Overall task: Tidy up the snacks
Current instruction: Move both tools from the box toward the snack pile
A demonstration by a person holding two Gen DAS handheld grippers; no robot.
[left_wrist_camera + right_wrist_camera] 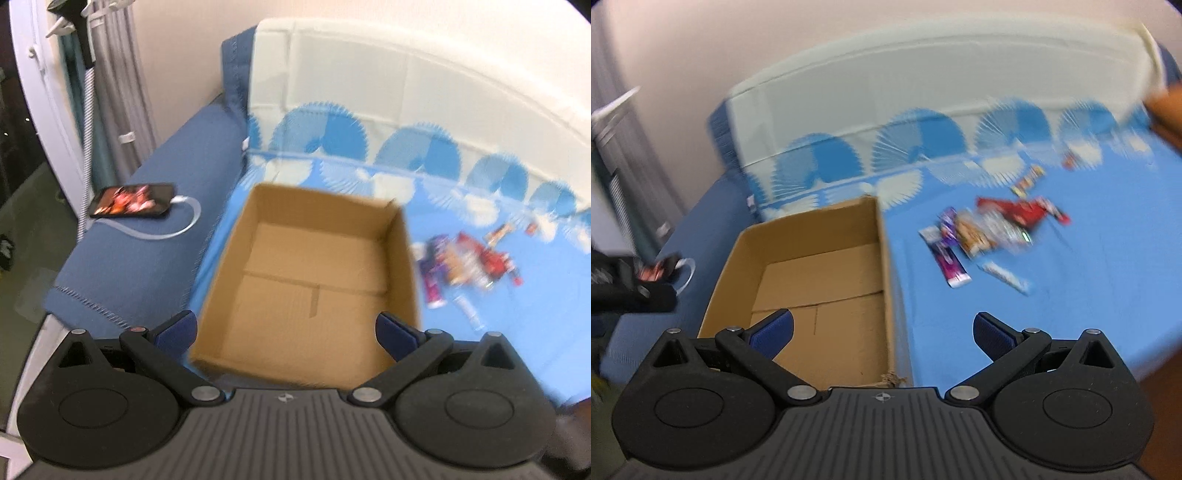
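Observation:
An open, empty cardboard box (306, 280) sits on a blue patterned cloth; it also shows in the right wrist view (812, 273). A pile of snack packets (465, 266) lies on the cloth to the box's right, also seen in the right wrist view (990, 225), with a purple bar (947, 258) and a white bar (1006, 277) nearest. My left gripper (286, 332) is open and empty above the box's near edge. My right gripper (882, 332) is open and empty above the box's right wall. Both views are motion-blurred.
A phone (131, 201) on a charging cable lies on the blue sofa arm (155, 258) left of the box. A white cushion back (406, 85) stands behind. Curtains and a window frame (44, 110) are at the far left. More small packets (1028, 179) lie farther back.

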